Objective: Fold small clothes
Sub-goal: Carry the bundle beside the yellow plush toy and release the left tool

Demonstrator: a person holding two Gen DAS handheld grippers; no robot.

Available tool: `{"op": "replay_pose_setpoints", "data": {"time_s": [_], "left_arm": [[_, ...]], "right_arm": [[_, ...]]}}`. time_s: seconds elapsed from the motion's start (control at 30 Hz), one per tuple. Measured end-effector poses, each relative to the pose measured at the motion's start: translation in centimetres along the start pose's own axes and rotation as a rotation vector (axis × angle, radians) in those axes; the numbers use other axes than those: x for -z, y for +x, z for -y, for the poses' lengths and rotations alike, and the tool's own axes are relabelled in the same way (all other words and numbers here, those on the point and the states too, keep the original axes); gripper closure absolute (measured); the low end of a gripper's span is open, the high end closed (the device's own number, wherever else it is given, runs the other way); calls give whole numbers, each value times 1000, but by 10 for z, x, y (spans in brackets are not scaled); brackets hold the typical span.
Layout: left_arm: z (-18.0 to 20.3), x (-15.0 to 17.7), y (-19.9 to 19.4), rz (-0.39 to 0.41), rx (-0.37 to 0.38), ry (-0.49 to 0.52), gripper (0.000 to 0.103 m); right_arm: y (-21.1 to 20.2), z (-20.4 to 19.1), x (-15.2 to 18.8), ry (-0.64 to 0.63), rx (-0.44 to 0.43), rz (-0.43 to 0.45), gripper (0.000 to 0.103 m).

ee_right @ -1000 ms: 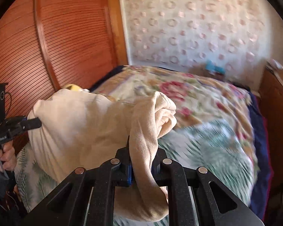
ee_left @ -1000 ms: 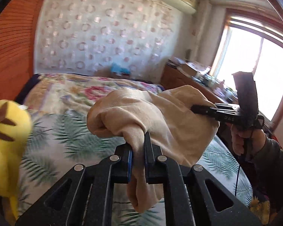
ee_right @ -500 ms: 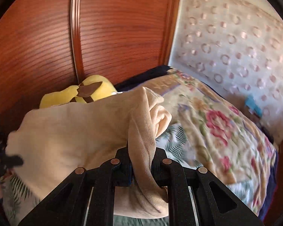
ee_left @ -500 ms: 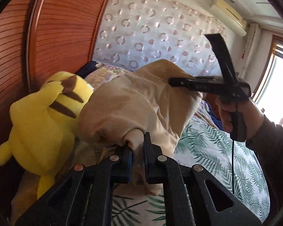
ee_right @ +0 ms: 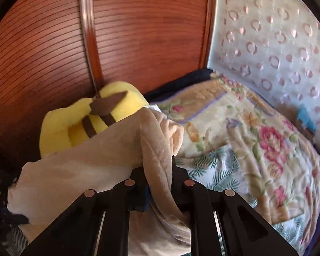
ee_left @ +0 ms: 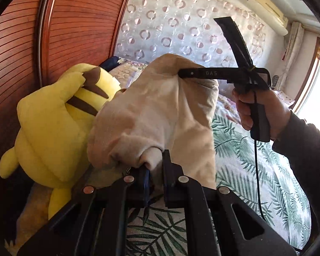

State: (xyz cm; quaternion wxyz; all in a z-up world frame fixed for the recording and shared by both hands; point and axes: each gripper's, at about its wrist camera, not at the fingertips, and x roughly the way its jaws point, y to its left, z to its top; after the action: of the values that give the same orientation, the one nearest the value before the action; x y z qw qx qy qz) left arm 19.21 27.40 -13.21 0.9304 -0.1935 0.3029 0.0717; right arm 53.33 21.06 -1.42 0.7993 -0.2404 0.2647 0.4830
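- My left fingers are pinched nearly closed on a bunched fold of the beige garment; cloth fills the narrow gap between them.
- My right fingers are likewise clamped almost shut on another edge of the same garment, a ribbed band of it running down between them.
- From the left wrist view, the right gripper shows side-on, far and to the right, its tips biting the upper far corner of the garment; my right hand grips its handle, dark sleeve behind, a black cable hanging from it.
- The garment hangs between the two grippers, doubled over and slack, held up off the bed.
- Yellow plush toy with brown stripes sits on the left side of the bed, against the reddish wooden ribbed wardrobe. The garment overlaps it in both views; I cannot tell whether they touch.
- Bed cover: green leaf print near, pink floral quilt farther off.
- Far wall carries a pale circle-patterned covering; air conditioner high on the right, bright window at the right edge.
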Motion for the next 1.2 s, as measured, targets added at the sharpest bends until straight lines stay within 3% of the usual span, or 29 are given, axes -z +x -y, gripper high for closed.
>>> {"op": "replay_pose_setpoints", "data": {"time_s": [0.23,0.37,0.47,0.63,0.83,0.93,1.0,1.07,1.2], "left_arm": [[1,-9,-41,72,58,-39,93],[2,-11,-56,90,62,-40,93],[2,-6,-53,72,64,-41,93],[-5,-3,-6,-67,69,-64,93],[-7,-5,17,-117,16,-34,93],[-10,-9,18,-104,-17,-27,92],[-12,-10,16,-86,-41,-6,84],[-10,-11,13,-67,-72,22,60],[-4,-11,-4,-14,-99,76,43]], "right_arm": [[-69,-37,-32,-86,-47,139,92],[-80,-38,-36,-110,-68,171,92],[-63,-29,-19,-108,-56,133,92],[-26,8,12,-45,-1,-15,92],[3,14,14,-7,15,-48,91],[13,14,17,37,87,-61,77],[10,15,22,59,135,-39,62],[-3,12,26,90,140,3,55],[-34,7,44,153,132,67,51]]}}
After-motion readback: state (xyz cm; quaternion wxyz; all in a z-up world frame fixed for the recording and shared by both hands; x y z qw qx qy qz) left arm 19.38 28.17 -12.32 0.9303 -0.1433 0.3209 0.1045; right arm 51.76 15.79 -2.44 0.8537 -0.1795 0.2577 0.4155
